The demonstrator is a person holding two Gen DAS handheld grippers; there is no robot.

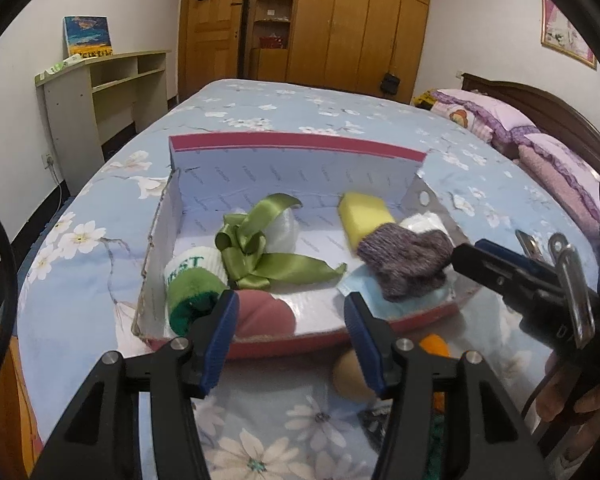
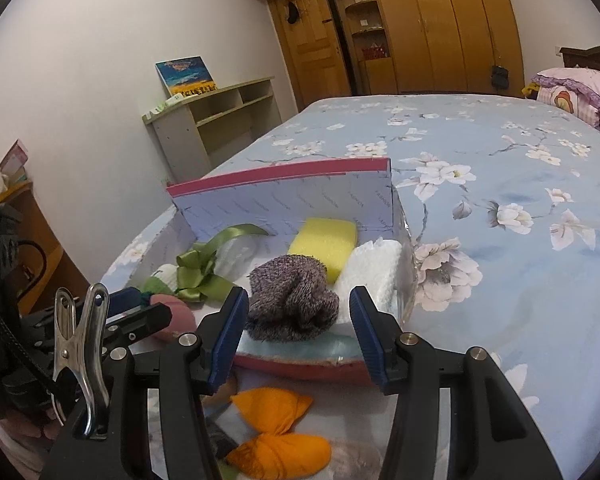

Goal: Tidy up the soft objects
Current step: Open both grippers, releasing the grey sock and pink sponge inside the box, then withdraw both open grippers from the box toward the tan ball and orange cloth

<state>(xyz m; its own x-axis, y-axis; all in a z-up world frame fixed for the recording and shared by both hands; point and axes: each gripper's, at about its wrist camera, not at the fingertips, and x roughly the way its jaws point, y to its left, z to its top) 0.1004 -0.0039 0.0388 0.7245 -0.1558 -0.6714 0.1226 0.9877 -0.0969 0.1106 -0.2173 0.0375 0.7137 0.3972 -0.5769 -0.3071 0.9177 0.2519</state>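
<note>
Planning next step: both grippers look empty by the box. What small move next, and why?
Probably lower the right gripper onto the orange pouch, which lies on the bed sheet outside the box. Its jaws are open with nothing between them, and the grey knit sock already lies inside.
</note>
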